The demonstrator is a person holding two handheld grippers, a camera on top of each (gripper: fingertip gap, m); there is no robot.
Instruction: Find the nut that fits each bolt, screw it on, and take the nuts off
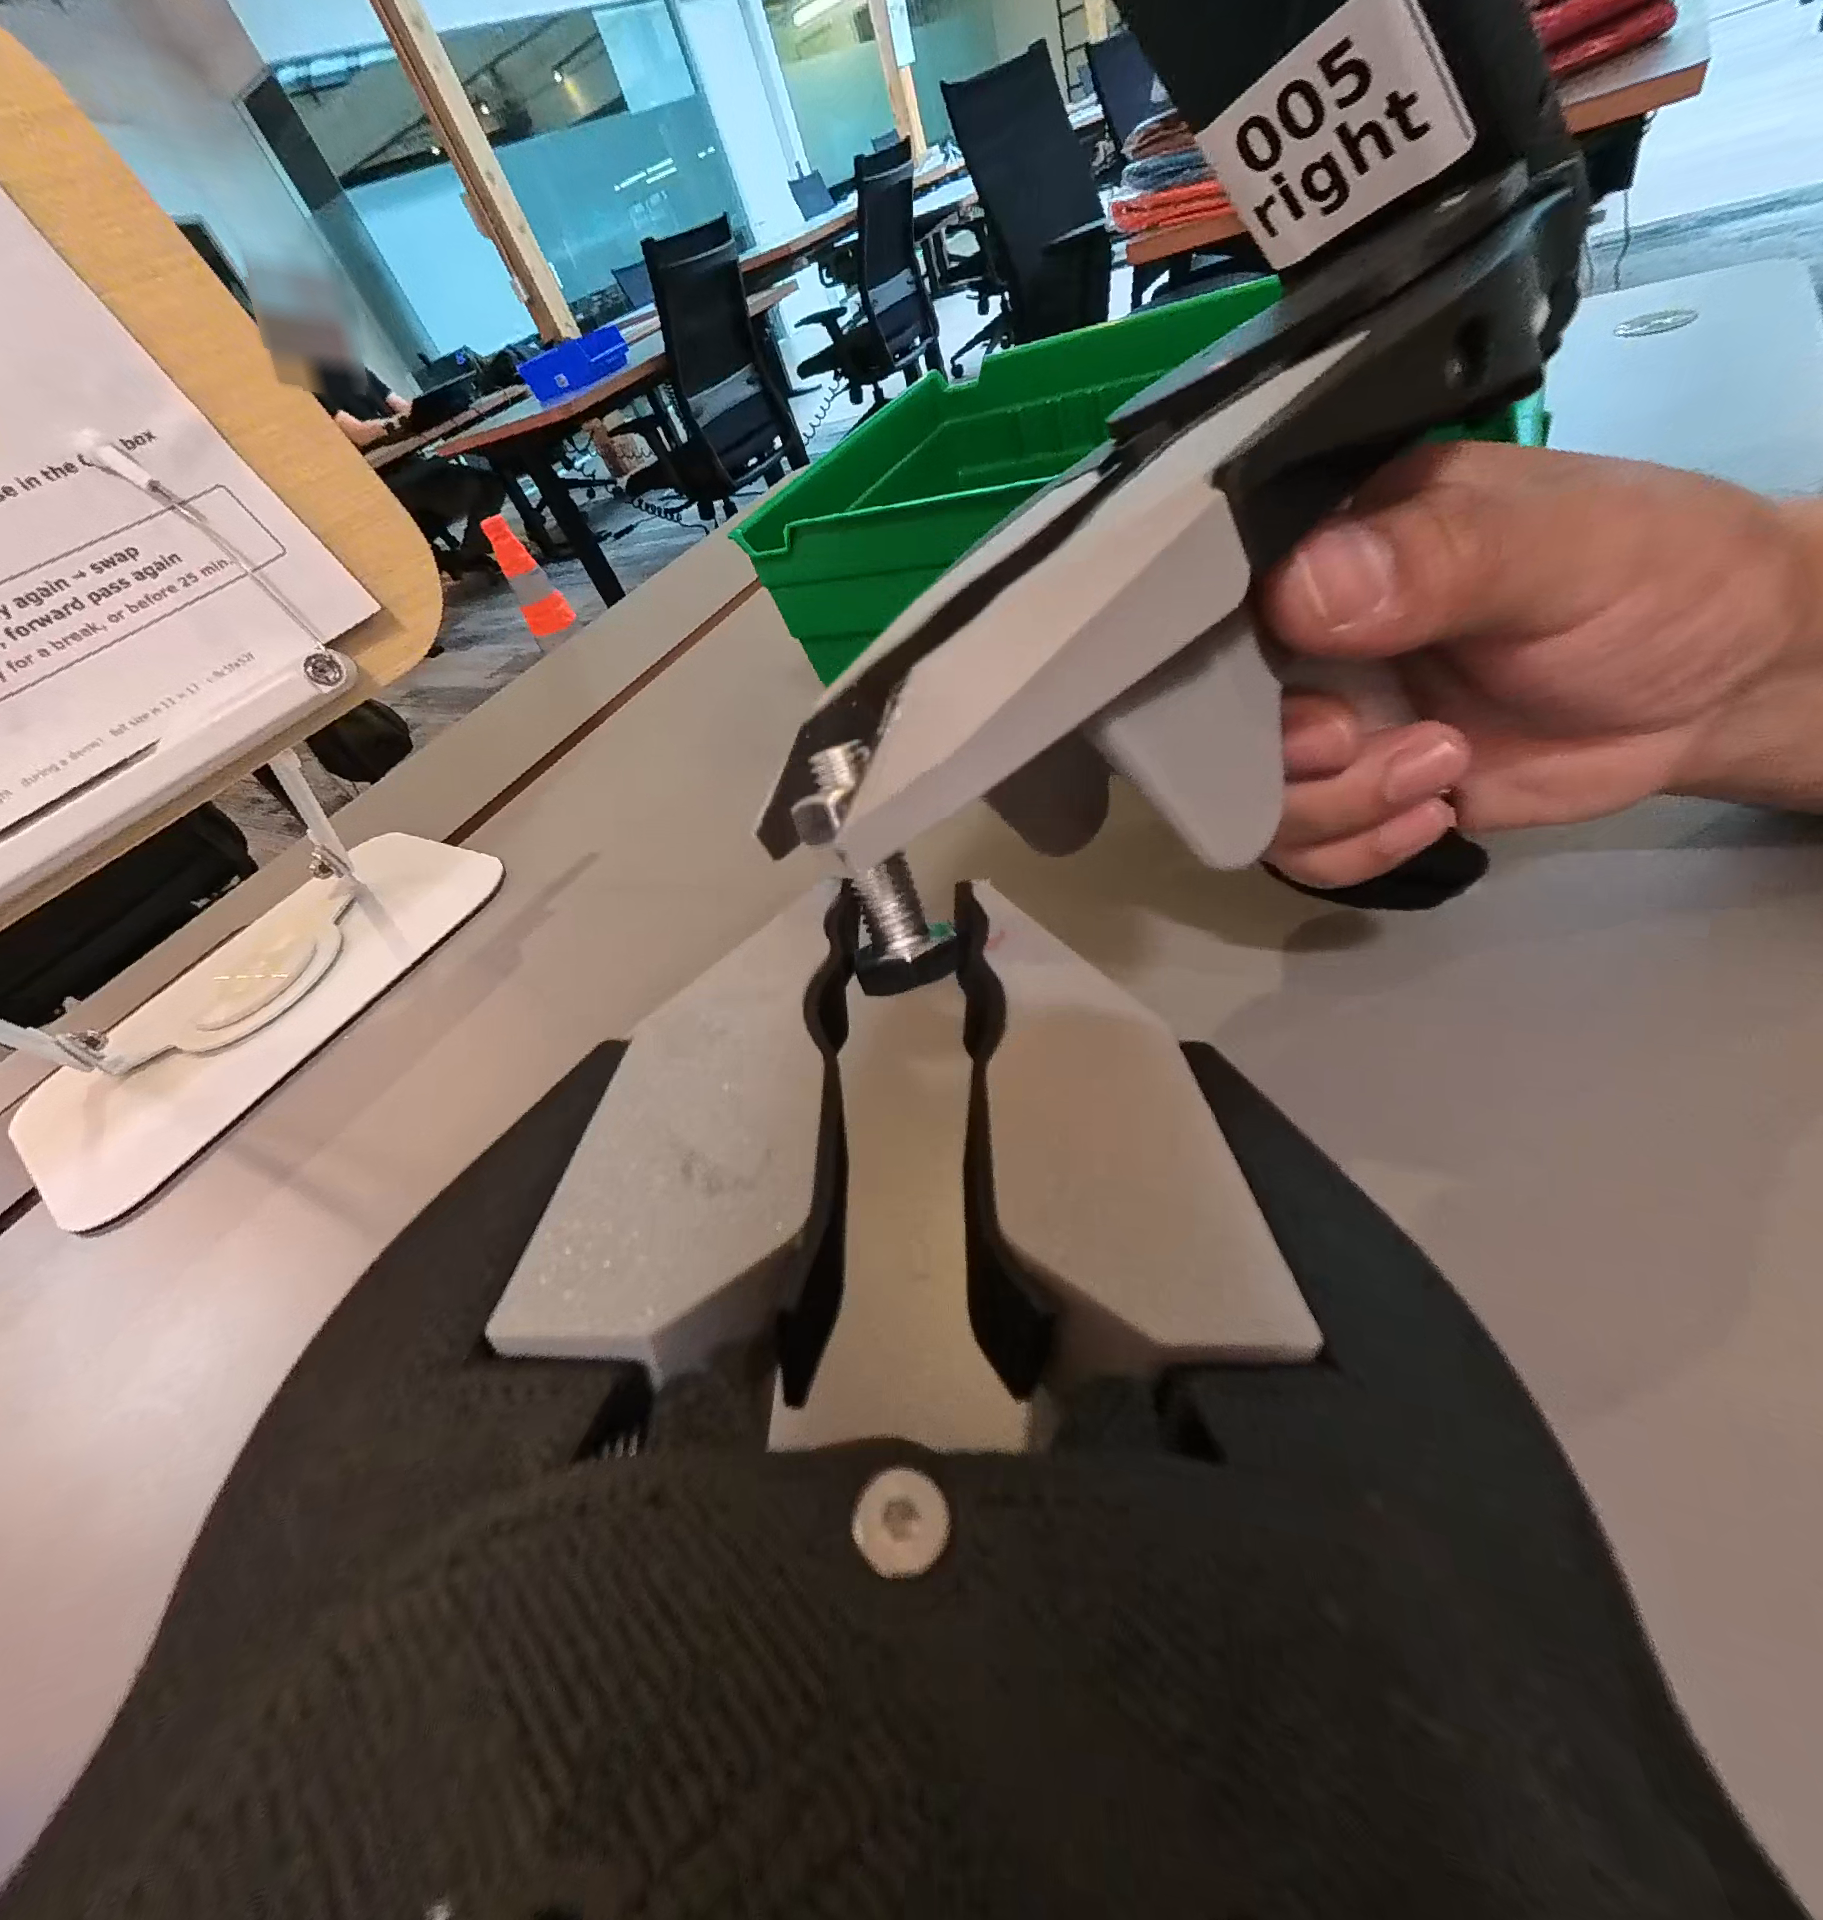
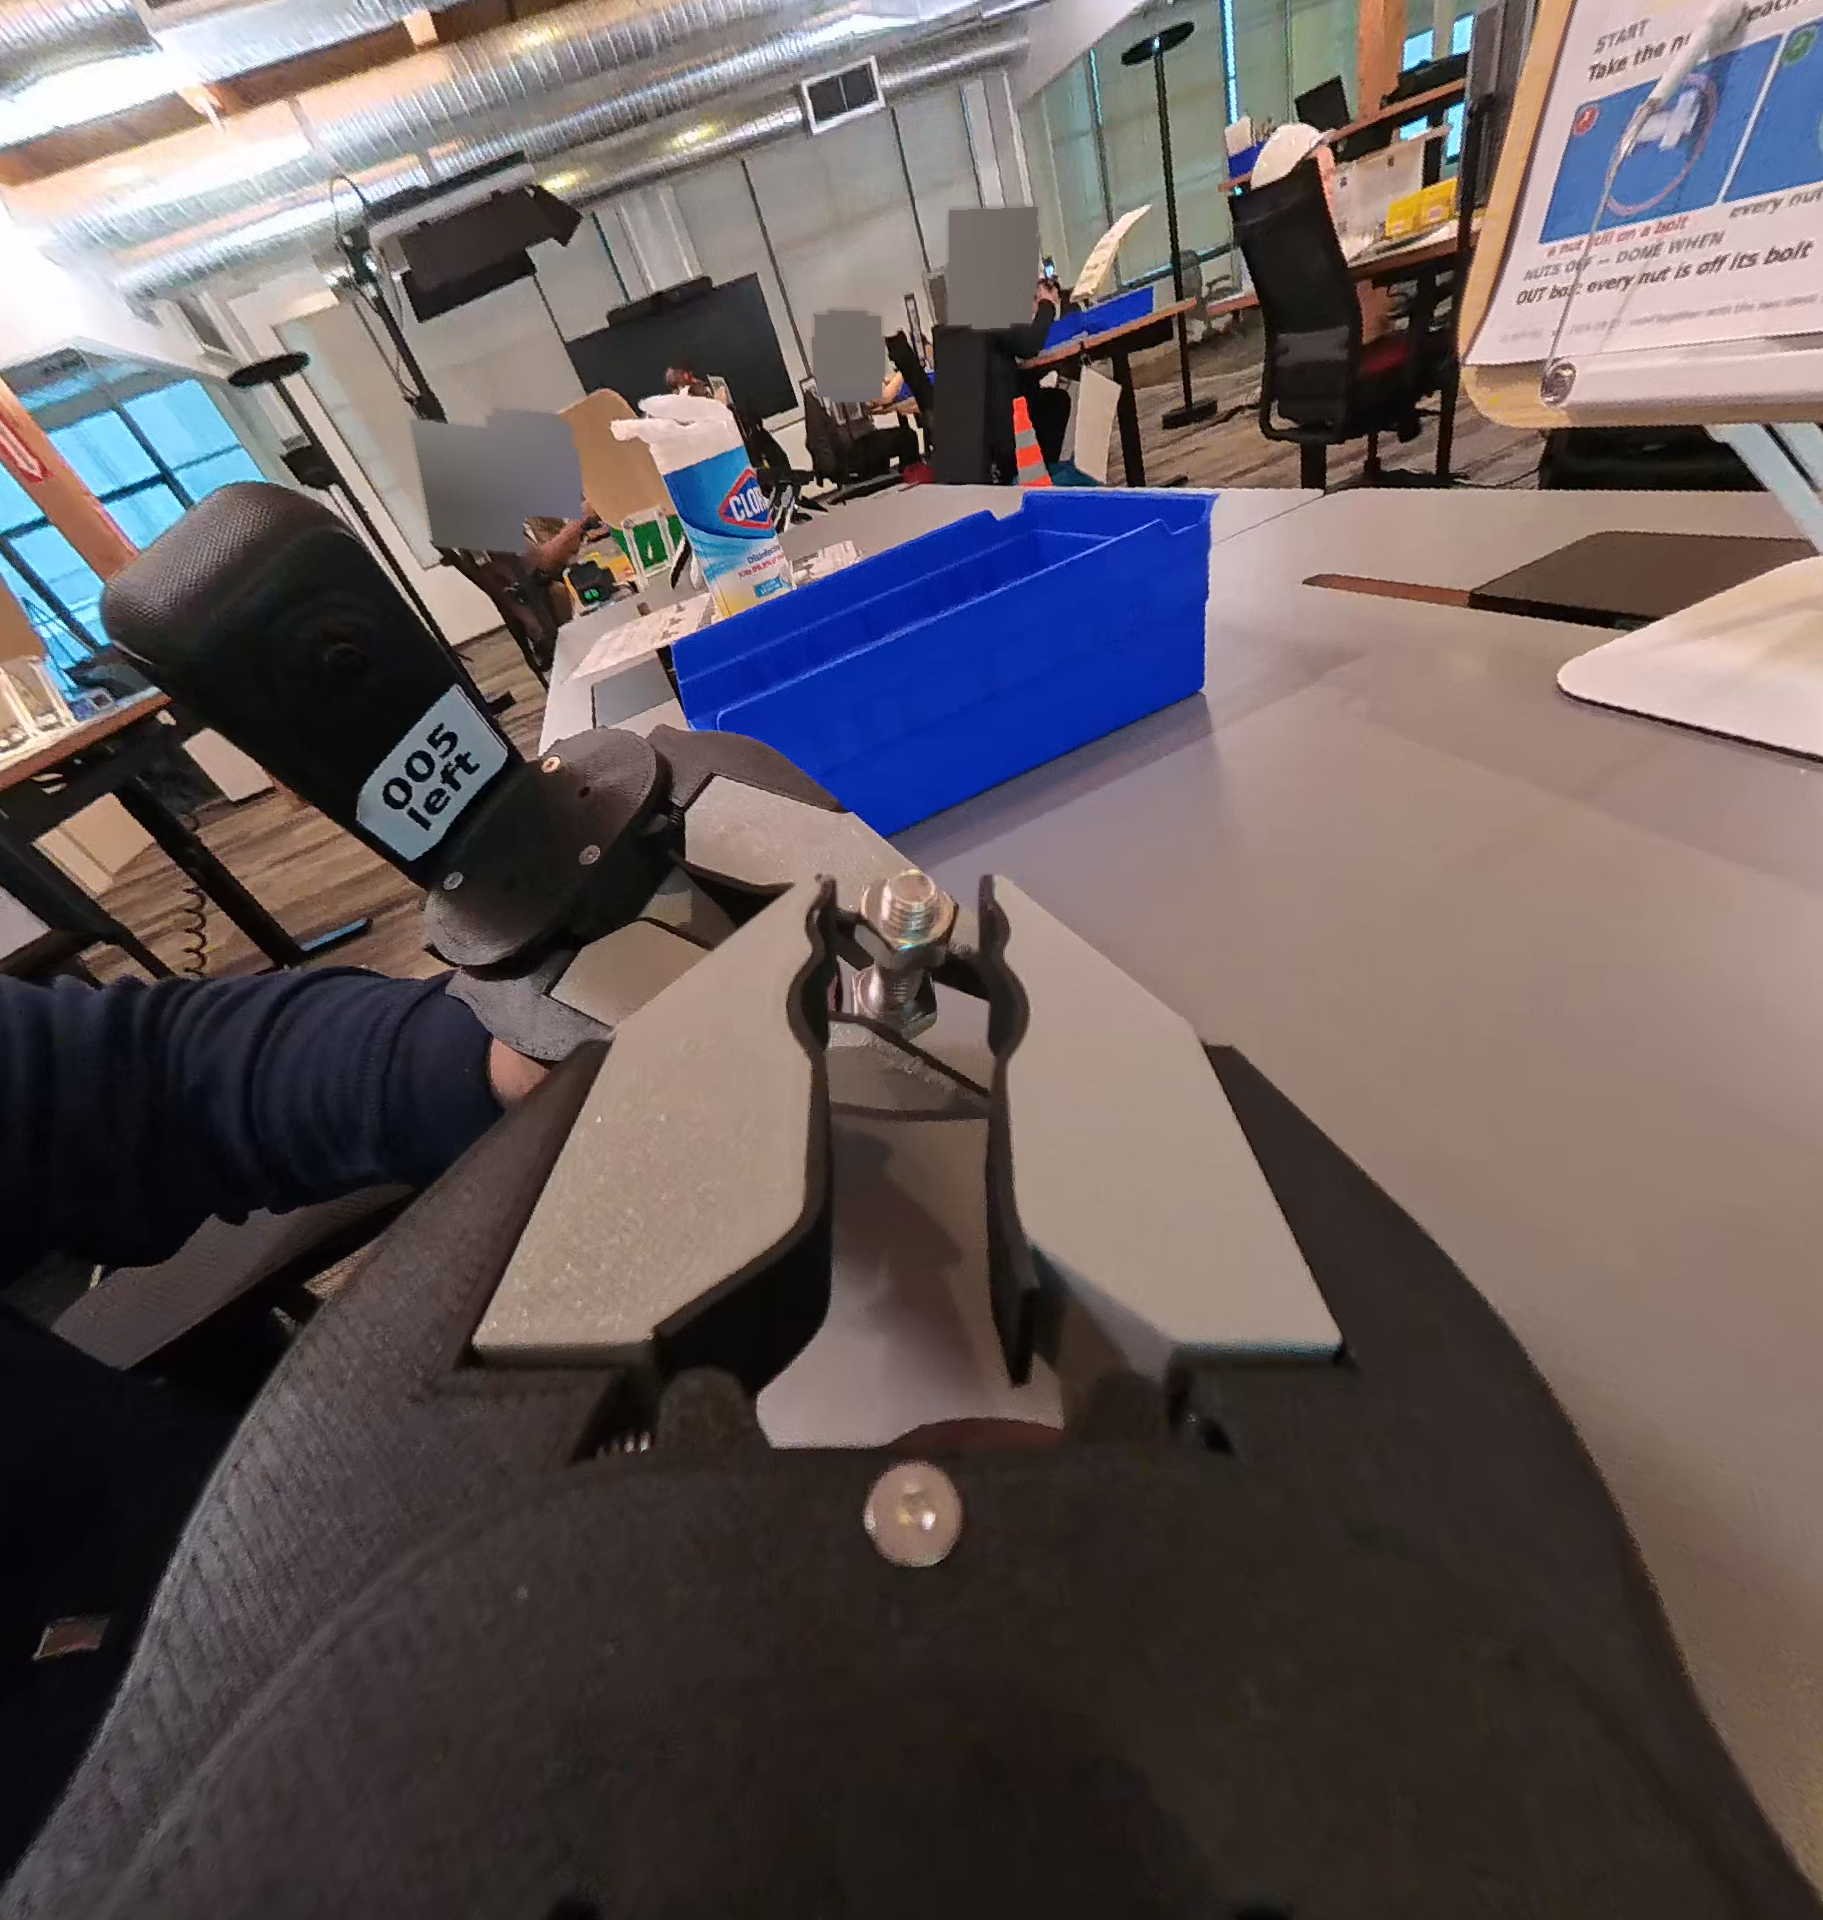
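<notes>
In my left wrist view, my left gripper [image 1: 899,940] is clamped on the head of a bolt [image 1: 889,925] standing upright above the grey table [image 1: 1509,1143]; my right gripper [image 1: 834,805] reaches in from above, closed around a nut [image 1: 819,816] on the bolt's thread, with a green bin [image 1: 886,520] behind the bolt. In my right wrist view, my right gripper [image 2: 902,935] pinches the nut [image 2: 902,928] near the bolt's [image 2: 891,987] tip, and a blue bin [image 2: 948,665] sits beyond the bolt.
</notes>
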